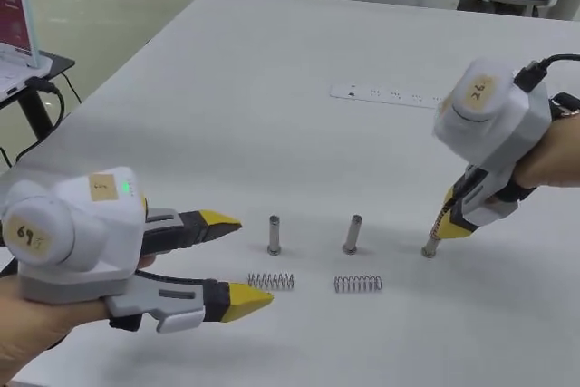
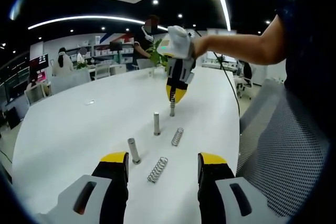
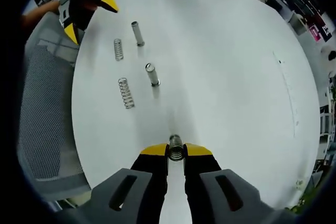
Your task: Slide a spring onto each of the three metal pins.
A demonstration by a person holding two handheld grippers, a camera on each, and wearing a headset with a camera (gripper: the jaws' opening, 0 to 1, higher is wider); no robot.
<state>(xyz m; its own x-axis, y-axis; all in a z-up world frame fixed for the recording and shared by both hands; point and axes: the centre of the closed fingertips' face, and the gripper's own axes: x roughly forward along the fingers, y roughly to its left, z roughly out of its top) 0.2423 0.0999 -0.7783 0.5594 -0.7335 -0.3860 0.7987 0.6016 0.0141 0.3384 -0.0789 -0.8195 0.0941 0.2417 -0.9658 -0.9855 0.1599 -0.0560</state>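
On the white table (image 1: 299,133), the right gripper (image 1: 450,219) pinched a spring (image 3: 176,148) at the rightmost pin (image 1: 429,247); the left gripper (image 1: 252,258), jaws spread, hovered beside two loose springs (image 1: 271,281) (image 1: 358,284).

"69" sticker (image 1: 30,237) on left gripper (image 1: 253,259); "26" sticker (image 1: 480,90) on right gripper (image 1: 450,221).

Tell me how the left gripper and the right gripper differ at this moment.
Jaws: the left gripper is wide open and empty; the right gripper is shut on a spring.
Pose: the left gripper lies about level, aimed toward a loose spring on the table; the right gripper points steeply down at the end pin.
Both have yellow tips and pale bodies.
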